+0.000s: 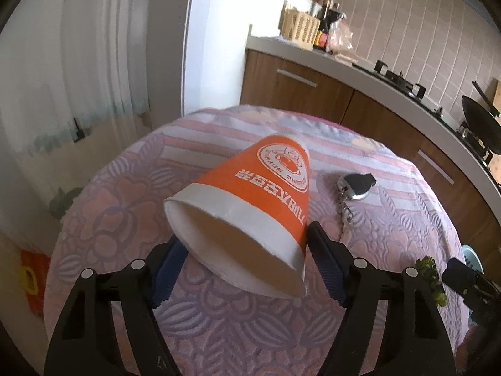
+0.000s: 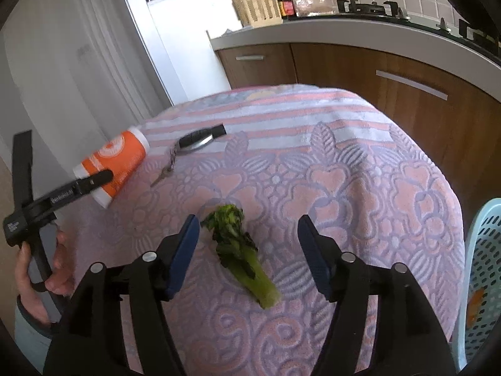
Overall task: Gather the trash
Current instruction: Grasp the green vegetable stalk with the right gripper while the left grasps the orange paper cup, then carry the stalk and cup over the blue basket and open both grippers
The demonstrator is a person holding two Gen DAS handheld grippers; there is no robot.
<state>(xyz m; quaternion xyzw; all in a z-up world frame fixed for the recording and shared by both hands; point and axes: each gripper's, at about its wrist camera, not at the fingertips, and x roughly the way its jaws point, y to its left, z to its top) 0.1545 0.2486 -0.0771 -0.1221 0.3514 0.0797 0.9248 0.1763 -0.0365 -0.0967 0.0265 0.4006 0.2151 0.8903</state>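
Jaws apart around orange paper cup [image 1: 250, 206], printed logo, lettering unreadable

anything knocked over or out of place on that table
Yes. The orange paper cup lies tipped on its side on the tablecloth, and a wilted green vegetable stalk lies bare on the cloth. A car key sits between them.

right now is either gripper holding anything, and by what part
Nothing held. Left gripper straddles the orange cup near its rim; right gripper is open around the vegetable stalk.
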